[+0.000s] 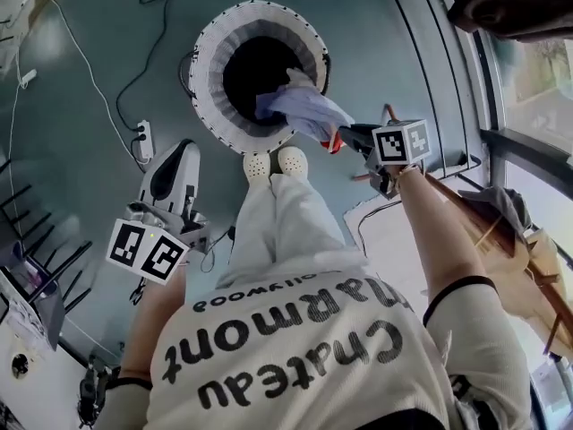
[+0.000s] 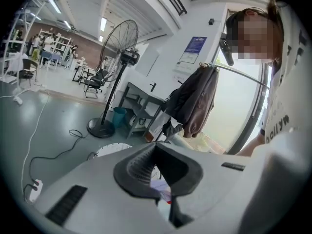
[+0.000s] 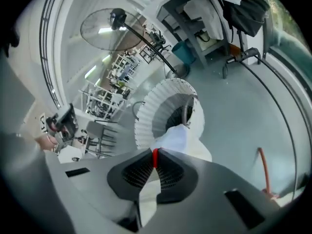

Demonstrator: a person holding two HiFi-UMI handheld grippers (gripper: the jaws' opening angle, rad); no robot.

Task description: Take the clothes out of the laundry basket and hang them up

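The round white ribbed laundry basket stands on the grey floor ahead of the person's feet. A pale lavender-white garment trails out over its near rim. My right gripper is shut on that garment's edge, and in the right gripper view the cloth runs from the basket up between the closed pads, with a thin red strip at the pinch. My left gripper hangs left of the basket, shut with nothing held; in the left gripper view its jaws meet, with the basket rim beyond.
A power strip and cables lie left of the basket. Brown jackets hang on a rail by the window. A standing fan and a grey shelf unit stand behind the basket. Wooden pieces and cloth sit at the right.
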